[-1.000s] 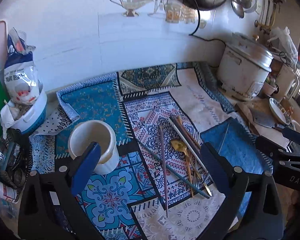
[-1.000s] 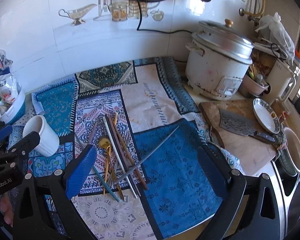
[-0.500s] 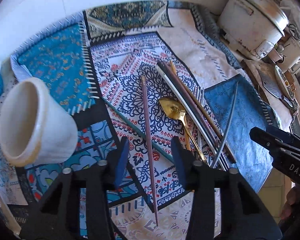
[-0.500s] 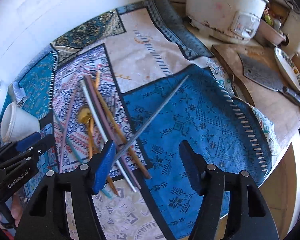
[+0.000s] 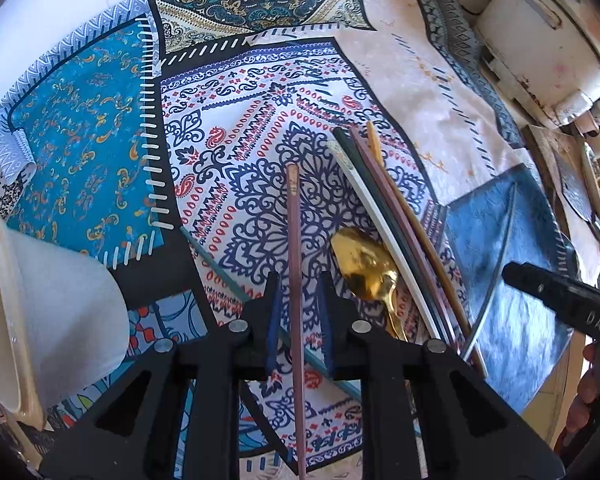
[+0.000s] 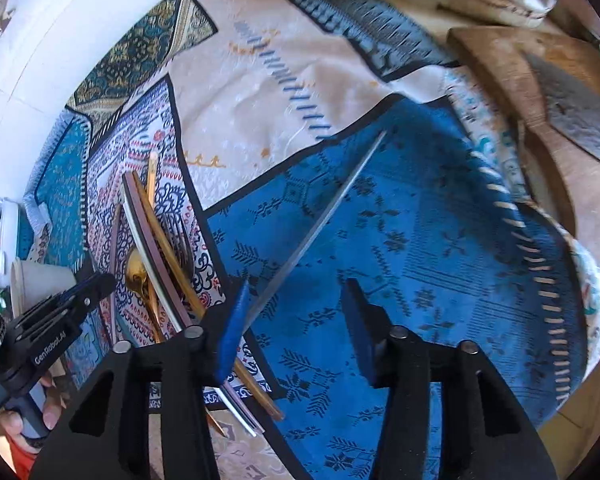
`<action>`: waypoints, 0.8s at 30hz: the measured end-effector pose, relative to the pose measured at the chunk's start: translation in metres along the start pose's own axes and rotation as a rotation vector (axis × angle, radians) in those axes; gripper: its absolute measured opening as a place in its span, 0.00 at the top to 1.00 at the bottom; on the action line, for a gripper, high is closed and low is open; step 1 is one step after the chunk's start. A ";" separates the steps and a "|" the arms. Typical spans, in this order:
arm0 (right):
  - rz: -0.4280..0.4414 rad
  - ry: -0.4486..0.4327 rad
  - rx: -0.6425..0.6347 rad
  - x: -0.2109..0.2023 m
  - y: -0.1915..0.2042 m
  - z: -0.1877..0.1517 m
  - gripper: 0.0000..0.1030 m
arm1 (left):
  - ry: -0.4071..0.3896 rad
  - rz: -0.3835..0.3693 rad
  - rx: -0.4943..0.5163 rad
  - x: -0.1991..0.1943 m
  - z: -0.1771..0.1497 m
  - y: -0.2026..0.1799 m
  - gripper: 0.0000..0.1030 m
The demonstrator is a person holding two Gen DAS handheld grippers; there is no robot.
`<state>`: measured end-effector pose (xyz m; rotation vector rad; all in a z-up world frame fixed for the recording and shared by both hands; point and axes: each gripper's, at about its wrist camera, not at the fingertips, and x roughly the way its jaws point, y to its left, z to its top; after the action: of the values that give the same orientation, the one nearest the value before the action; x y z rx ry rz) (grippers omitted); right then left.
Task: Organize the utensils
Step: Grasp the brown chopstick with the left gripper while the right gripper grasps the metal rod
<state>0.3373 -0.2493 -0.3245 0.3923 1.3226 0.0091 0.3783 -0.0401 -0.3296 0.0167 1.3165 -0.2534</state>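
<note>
We are closing the left gripper point(image 5: 298, 312) around a mauve chopstick point(image 5: 294, 240) lying on the patterned cloth point(image 5: 260, 120), with a gold spoon point(image 5: 362, 262) just beside and a white cup point(image 5: 60, 312) left.

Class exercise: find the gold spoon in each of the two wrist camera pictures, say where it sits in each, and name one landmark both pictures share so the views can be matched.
Left wrist view: the gold spoon lies right of centre, bowl up, just right of the left gripper.
Right wrist view: the gold spoon sits at the left, partly under the chopstick bundle.
Shared landmark: the white cup, lower left in the left wrist view, left edge in the right wrist view.
</note>
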 end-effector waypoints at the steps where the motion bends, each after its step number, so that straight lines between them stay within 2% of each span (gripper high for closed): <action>1: 0.003 0.011 -0.011 0.003 0.003 0.000 0.64 | 0.006 0.005 -0.005 0.002 0.002 0.000 0.84; 4: 0.011 0.026 -0.030 0.009 0.008 0.002 0.67 | 0.028 0.000 -0.023 0.004 0.006 0.003 0.88; 9: 0.021 -0.011 -0.013 0.010 0.012 0.008 0.71 | 0.038 -0.016 -0.056 0.008 0.009 0.006 0.90; 13: 0.005 -0.028 -0.024 0.012 0.014 0.012 0.87 | 0.048 -0.009 -0.053 0.009 0.008 0.006 0.95; 18: 0.029 -0.035 -0.011 0.016 0.011 0.017 0.94 | 0.077 0.007 -0.015 0.011 0.010 -0.003 0.95; 24: 0.055 -0.058 -0.030 0.005 0.010 0.015 0.95 | 0.086 0.004 0.002 0.008 0.007 -0.002 0.95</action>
<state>0.3550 -0.2426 -0.3234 0.4006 1.2523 0.0631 0.3859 -0.0448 -0.3354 0.0324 1.4019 -0.2529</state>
